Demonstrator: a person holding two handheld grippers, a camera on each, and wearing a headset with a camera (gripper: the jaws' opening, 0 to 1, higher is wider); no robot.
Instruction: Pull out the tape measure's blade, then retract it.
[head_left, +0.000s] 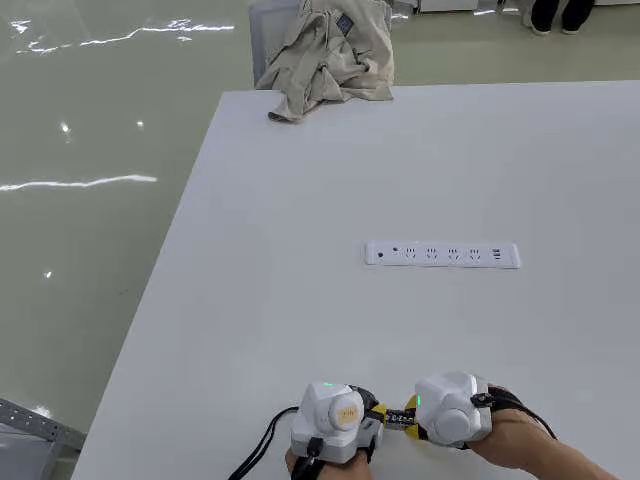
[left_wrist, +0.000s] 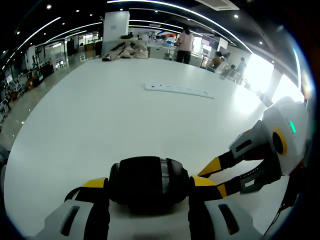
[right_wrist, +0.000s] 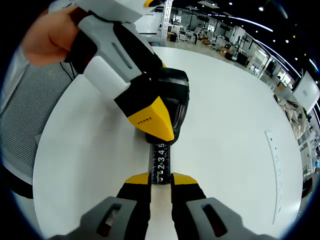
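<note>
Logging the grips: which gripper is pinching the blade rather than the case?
The right gripper: its jaws pinch the numbered blade. The left gripper clamps the black tape measure case.

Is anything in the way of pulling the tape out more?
Nothing visible is. The right tongs pinch the black numbered blade, the left tongs hold the round black tape measure case, and the long white power strip lies farther up the white table, apart.

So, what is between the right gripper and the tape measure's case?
In the right gripper view, a short stretch of numbered blade runs from the case to the right gripper, pinching it.
</note>
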